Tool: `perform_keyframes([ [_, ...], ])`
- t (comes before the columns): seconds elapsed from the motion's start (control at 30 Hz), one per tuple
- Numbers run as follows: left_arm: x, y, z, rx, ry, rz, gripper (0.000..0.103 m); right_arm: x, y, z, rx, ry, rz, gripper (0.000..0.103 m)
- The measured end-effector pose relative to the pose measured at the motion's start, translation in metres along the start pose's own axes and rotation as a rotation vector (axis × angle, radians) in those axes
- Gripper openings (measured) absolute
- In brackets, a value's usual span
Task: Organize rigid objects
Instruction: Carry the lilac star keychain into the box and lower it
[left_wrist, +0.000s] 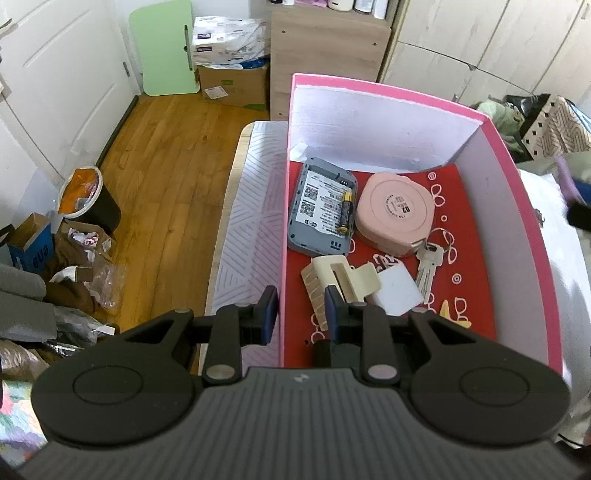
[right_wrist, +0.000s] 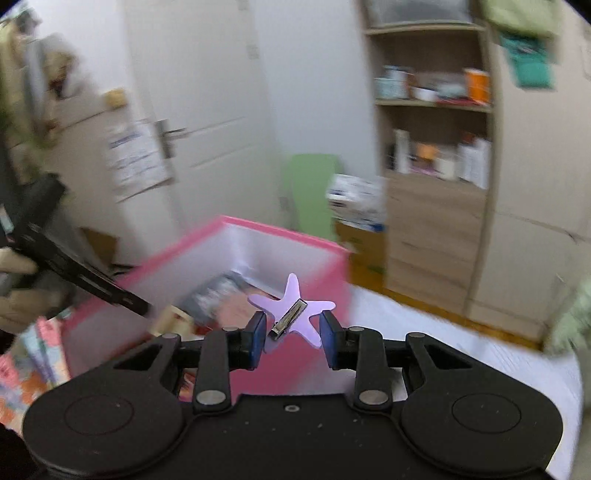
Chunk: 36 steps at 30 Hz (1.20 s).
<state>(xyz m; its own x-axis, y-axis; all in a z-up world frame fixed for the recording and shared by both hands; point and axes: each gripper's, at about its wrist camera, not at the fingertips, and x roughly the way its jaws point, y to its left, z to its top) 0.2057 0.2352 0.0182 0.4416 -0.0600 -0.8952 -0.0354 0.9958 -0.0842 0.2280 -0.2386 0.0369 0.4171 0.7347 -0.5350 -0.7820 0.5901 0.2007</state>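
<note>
A: Left gripper (left_wrist: 301, 314) sits with its jaws straddling the near-left wall of the pink box (left_wrist: 517, 206), parted and gripping nothing.

B: And inside the box?

A: A grey device (left_wrist: 317, 221) with a battery (left_wrist: 345, 212) lying on it, a round pink case (left_wrist: 394, 212) just beside, keys (left_wrist: 428, 269) touching that case, a cream hair claw (left_wrist: 336, 280) nearest the jaws.

B: Right side?

A: Blurry view, but the right gripper (right_wrist: 292, 334) hangs over the pink box's (right_wrist: 280, 232) near wall, a lilac star-shaped hair clip (right_wrist: 293, 310) between its jaws. The jaws look parted; whether the pads touch the clip, I can't tell
</note>
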Motion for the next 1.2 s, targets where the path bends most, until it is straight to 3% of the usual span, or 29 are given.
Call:
perform_keyframes([
  [0.27, -0.003, -0.002, 0.002, 0.029, 0.01, -0.002, 0.025, 0.111, 0.032, 0.054, -0.011, 0.263, 0.17, 0.036],
  [0.33, -0.003, 0.001, 0.002, 0.02, 0.004, -0.014, 0.025, 0.14, 0.035, 0.058, 0.014, 0.334, 0.179, 0.036],
  [0.5, -0.004, 0.003, 0.002, 0.016, 0.005, -0.026, 0.025, 0.183, 0.041, 0.057, 0.031, 0.413, 0.197, 0.036],
  [0.57, -0.004, 0.003, 0.002, 0.021, 0.005, -0.025, 0.025, 0.193, 0.043, 0.055, 0.033, 0.423, 0.168, 0.037],
  [0.6, -0.005, 0.003, 0.002, 0.022, 0.005, -0.024, 0.025, 0.194, 0.045, 0.056, 0.03, 0.421, 0.135, 0.038],
  [0.67, -0.006, 0.003, 0.002, 0.022, 0.002, -0.028, 0.025, 0.189, 0.045, 0.054, 0.023, 0.407, 0.099, 0.049],
  [0.83, -0.005, 0.003, 0.001, 0.031, -0.002, -0.03, 0.025, 0.156, 0.03, 0.057, 0.092, 0.327, 0.099, 0.054],
  [1.1, -0.005, 0.004, 0.001, 0.015, -0.007, -0.031, 0.025, 0.066, 0.001, 0.042, 0.096, 0.131, 0.002, 0.074],
  [1.2, -0.005, 0.004, 0.001, 0.004, -0.003, -0.031, 0.025, 0.04, -0.013, 0.034, 0.074, 0.08, -0.042, 0.075],
])
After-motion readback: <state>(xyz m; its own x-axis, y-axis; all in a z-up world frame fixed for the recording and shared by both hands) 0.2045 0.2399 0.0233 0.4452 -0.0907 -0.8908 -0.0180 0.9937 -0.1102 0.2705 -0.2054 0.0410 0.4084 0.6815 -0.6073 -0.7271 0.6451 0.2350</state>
